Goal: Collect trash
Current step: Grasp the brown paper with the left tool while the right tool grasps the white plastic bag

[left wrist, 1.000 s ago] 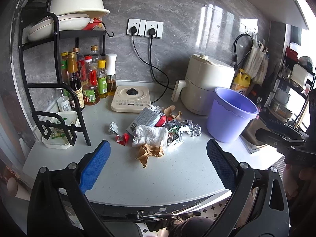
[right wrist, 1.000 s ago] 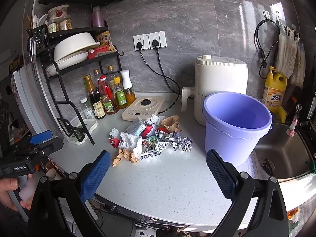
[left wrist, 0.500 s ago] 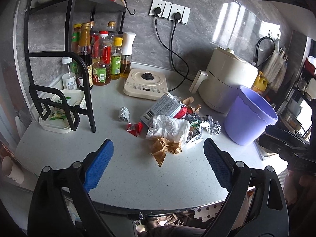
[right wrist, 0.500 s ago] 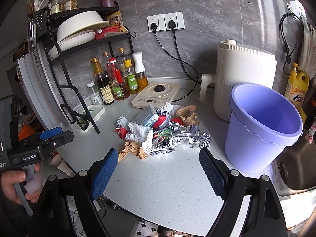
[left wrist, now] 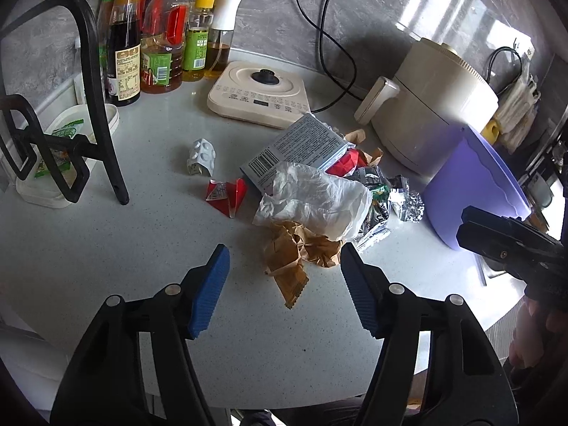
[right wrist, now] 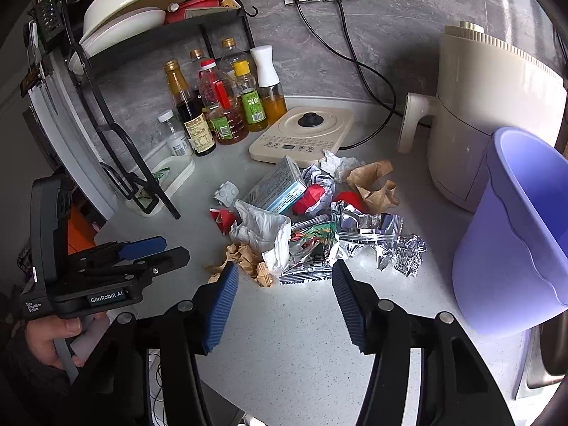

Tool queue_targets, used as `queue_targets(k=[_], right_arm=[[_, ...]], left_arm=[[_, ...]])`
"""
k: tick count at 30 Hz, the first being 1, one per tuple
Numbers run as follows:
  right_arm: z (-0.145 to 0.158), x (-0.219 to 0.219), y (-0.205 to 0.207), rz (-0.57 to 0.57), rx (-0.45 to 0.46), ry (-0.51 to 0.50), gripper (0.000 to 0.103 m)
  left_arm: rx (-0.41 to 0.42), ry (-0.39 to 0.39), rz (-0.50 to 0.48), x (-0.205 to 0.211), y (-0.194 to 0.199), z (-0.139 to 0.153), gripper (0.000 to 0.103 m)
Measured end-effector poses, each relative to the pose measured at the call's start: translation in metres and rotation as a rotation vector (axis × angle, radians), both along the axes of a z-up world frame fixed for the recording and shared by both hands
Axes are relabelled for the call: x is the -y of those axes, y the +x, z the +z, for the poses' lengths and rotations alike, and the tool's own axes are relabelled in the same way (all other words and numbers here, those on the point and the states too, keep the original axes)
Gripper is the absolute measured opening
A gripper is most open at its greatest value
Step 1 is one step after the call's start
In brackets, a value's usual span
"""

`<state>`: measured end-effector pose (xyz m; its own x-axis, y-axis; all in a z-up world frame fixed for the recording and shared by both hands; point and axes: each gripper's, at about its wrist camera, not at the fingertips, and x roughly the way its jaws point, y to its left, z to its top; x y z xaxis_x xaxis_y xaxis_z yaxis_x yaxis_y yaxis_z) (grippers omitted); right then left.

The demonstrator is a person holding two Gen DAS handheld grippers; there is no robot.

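On the counter (left wrist: 142, 248) the whole trash pile (left wrist: 319, 191) still lies beside the bucket (right wrist: 514, 234), and my left gripper (left wrist: 284, 266) and right gripper (right wrist: 284, 277) are closing, holding nothing.

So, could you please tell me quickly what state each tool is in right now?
Left tool: open, closing, holding nothing; brown paper lies between its pads.
Right tool: open, closing, holding nothing.
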<state>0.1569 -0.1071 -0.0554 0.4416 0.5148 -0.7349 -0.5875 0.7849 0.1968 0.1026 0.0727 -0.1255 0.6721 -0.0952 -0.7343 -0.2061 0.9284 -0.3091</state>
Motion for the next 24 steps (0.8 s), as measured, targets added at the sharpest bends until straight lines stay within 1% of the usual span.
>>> queue_targets(k=[2,3,5,7,10,11,14,20,23,24], right_arm=[[-0.005,-0.002,0.006,0.010,-0.017,-0.015,0.052],[-0.008,-0.004,0.009,0.015,-0.023,-0.020,0.051],[-0.010,-0.006,0.015,0.022,-0.032,-0.028,0.051],[-0.013,-0.011,0.019,0.035,-0.035,-0.038,0.051],[-0.017,-0.018,0.028,0.058,-0.043,-0.046,0.051],[-0.018,-0.021,0.030,0.067,-0.047,-0.050,0.051],[-0.023,-0.032,0.038,0.100,-0.055,-0.052,0.051],[-0.039,-0.058,0.049,0.161,-0.077,-0.072,0.051],[-0.048,-0.068,0.056,0.167,-0.097,-0.088,0.047],[-0.051,-0.070,0.059,0.161,-0.105,-0.090,0.044]], left_arm=[[-0.032,-0.016,-0.010,0.001,0.011,-0.013,0.064],[-0.048,-0.027,-0.012,0.001,0.016,-0.019,0.059],[-0.066,-0.053,-0.020,0.000,0.026,-0.030,0.056],[-0.083,-0.060,-0.031,0.002,0.034,-0.039,0.052],[-0.132,-0.064,-0.030,0.005,0.045,-0.054,0.032],[-0.131,-0.067,-0.032,0.006,0.047,-0.055,0.031],[-0.121,-0.059,-0.011,0.005,0.045,-0.051,0.028],[-0.126,-0.031,0.028,-0.008,0.026,-0.038,0.028],[-0.125,-0.010,0.066,-0.019,0.014,-0.028,0.028],[-0.125,-0.006,0.079,-0.023,0.009,-0.024,0.028]])
